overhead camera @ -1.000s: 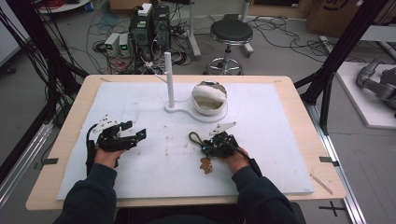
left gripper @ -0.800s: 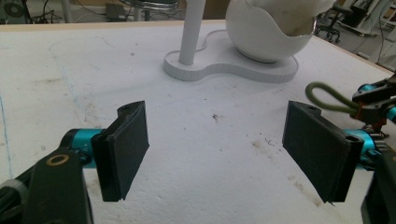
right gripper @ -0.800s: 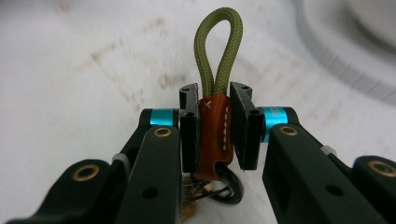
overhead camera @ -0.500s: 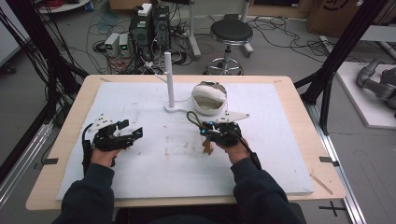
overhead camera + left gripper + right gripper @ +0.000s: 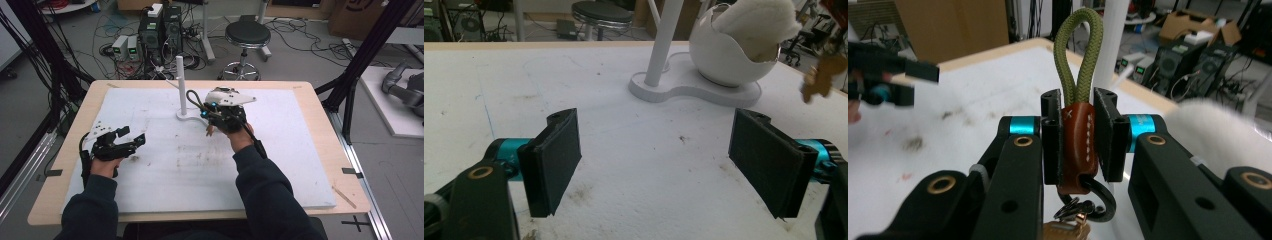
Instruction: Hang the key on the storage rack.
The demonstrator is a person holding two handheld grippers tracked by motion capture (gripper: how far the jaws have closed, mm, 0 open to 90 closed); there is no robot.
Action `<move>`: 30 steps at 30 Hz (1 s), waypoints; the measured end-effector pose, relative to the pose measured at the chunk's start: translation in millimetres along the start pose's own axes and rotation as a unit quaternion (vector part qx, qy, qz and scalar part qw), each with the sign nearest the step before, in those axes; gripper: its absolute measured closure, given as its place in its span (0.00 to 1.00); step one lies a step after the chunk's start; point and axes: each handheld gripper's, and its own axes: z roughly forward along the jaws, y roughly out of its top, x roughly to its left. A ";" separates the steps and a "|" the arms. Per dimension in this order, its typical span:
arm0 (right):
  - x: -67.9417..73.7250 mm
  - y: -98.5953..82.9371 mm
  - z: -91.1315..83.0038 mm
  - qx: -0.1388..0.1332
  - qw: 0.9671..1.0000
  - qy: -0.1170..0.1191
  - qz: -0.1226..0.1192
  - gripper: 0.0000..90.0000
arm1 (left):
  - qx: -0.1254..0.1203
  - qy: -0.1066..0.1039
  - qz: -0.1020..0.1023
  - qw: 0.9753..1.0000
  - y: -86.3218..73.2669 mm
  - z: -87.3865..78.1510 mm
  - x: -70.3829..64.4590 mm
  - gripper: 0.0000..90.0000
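We see a keychain (image 5: 1077, 135) clamped between the jaws of the right gripper (image 5: 1078, 131): its brown stitched leather sleeve sits squeezed between the two black pads, its olive-green cord loop (image 5: 1075, 57) stands up above the jaws, and a dark metal ring with small keys hangs below them. In the high view the right gripper (image 5: 220, 111) is held above the white mat, with a small brown tag (image 5: 210, 131) dangling under it, just in front of the white stand (image 5: 186, 114), whose upright post (image 5: 180, 82) rises to the gripper's left and whose round white bowl (image 5: 729, 55) holds something white and fluffy. The left gripper (image 5: 131, 139) is well apart from it, low over the mat on the tabletop (image 5: 320, 100), its jaws spread wide with nothing between them; in the left gripper view the stand lies ahead of those jaws.
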 end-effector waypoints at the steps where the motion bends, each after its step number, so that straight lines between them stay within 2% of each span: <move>1: 0.7 4.6 3.5 -0.004 1.000 0.000 -0.004 0.85 | 0.000 0.000 -0.001 1.000 -0.1 0.1 0.0 0.23; 6: 7.4 24.8 20.8 -0.021 1.000 0.001 -0.015 0.85 | 0.000 -0.002 -0.002 1.000 -0.7 0.9 -0.3 0.23; 11: 12.5 39.2 36.9 -0.031 0.999 -0.022 -0.022 0.85 | 0.000 -0.003 -0.003 1.000 -1.3 1.4 0.1 0.23; 13: 12.1 41.9 43.5 -0.025 0.999 -0.036 -0.019 0.85 | 0.001 -0.004 -0.003 1.000 -1.5 1.4 0.2 0.23; 18: 8.5 38.3 57.8 0.003 0.998 -0.059 -0.013 0.86 | -0.002 -0.005 -0.006 1.000 -1.8 1.5 0.5 0.23; 20: 5.7 35.8 61.1 0.011 0.998 -0.061 -0.004 0.85 | -0.003 -0.005 -0.008 1.000 -1.9 1.5 0.6 0.23; 26: 1.1 31.2 66.1 0.032 0.998 -0.056 0.002 0.86 | 0.000 -0.007 -0.007 1.000 -2.4 2.3 0.2 0.24; 30: 1.6 30.0 67.5 0.035 0.998 -0.048 0.005 0.84 | -0.001 -0.007 -0.006 1.000 -2.3 1.7 0.5 0.24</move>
